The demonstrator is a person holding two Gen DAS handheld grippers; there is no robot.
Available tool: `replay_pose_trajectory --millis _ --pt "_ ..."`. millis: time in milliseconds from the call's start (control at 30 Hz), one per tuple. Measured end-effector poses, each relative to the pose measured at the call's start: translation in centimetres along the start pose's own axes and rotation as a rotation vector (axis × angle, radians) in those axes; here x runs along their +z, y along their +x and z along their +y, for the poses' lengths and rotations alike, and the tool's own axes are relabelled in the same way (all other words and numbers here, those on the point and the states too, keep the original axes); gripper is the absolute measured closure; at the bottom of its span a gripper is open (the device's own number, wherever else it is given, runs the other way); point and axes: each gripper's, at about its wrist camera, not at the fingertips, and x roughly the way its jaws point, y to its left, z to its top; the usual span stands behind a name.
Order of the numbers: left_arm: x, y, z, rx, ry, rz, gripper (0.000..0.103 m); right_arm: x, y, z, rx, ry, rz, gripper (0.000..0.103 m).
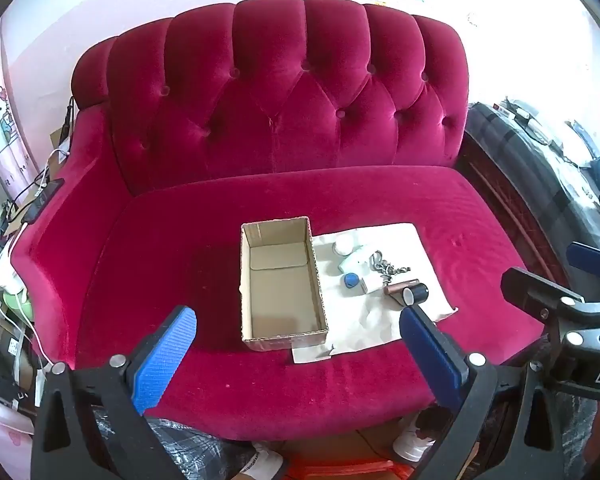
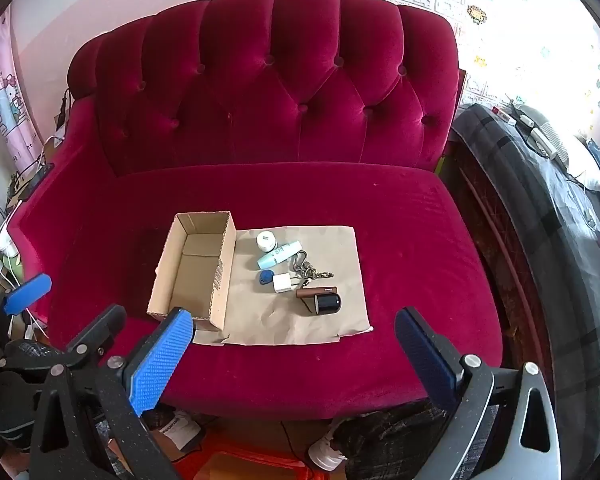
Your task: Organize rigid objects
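Observation:
An empty open cardboard box [image 1: 280, 284] [image 2: 198, 268] sits on the red velvet sofa seat [image 1: 180, 280] [image 2: 420, 240]. Beside it on brown paper [image 2: 332, 320] [image 1: 420, 240] lie small items: a white round jar [image 2: 265, 241], a pale blue tube [image 2: 278, 256], a blue key fob [image 2: 265, 278], a white charger cube [image 2: 282, 283], a key chain [image 2: 310, 270], a brown stick [image 2: 316, 291] and a black cylinder [image 2: 327, 303] [image 1: 416, 294]. My left gripper [image 1: 296, 356] and right gripper [image 2: 294, 358] both hover open in front of the sofa's edge, holding nothing.
The tufted backrest [image 1: 284, 92] rises behind. A bed with a dark plaid cover [image 2: 560, 220] stands to the right. Cables and chargers [image 1: 24, 216] lie along the sofa's left arm. Shoes and bags [image 2: 328, 452] are on the floor below the front edge.

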Motion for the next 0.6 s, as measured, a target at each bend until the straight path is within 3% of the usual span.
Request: replay_pose_trajectory --millis 600 --pt "0.24 0.02 0.14 -0.01 0.0 0.01 0.0 0.07 0.32 0.15 -0.01 -0.01 0.0 0.0"
